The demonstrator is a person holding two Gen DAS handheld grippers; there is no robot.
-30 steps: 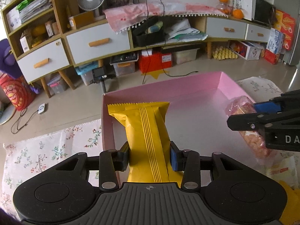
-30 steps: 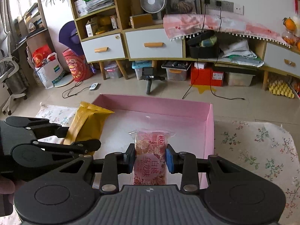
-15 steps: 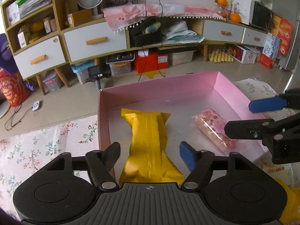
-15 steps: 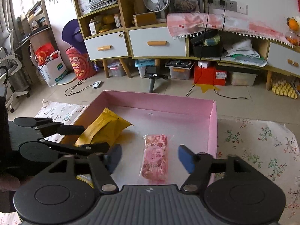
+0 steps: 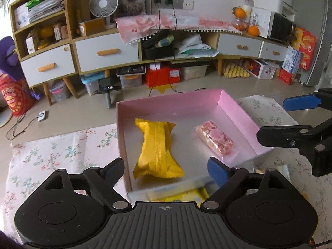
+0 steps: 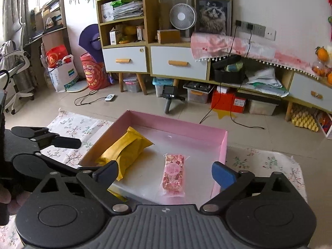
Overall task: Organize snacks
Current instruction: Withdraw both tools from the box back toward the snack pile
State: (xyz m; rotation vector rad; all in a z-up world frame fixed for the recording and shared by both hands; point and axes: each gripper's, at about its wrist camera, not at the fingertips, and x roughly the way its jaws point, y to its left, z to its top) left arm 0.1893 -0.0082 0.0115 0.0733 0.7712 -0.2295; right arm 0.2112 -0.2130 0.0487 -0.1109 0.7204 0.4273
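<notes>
We see both claws, left claw [image 5: 166,167] and right claw [image 6: 165,173], opening and empty above the shallow pink cardboard tray [image 5: 238,112], yellow foil snack packet [image 5: 156,149] lying left of clear-wrapped pink nougat bar [image 5: 215,138].

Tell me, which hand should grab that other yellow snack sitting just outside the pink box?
Probably left. The yellow packet lies just outside the pink box, right under the left gripper, whose jaws are opening and empty. The right gripper faces the pink snack instead.

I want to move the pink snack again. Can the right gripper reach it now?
Probably yes. The pink snack lies flat in the pink box, just ahead of the right gripper, whose jaws are opening, with nothing in between.
</notes>
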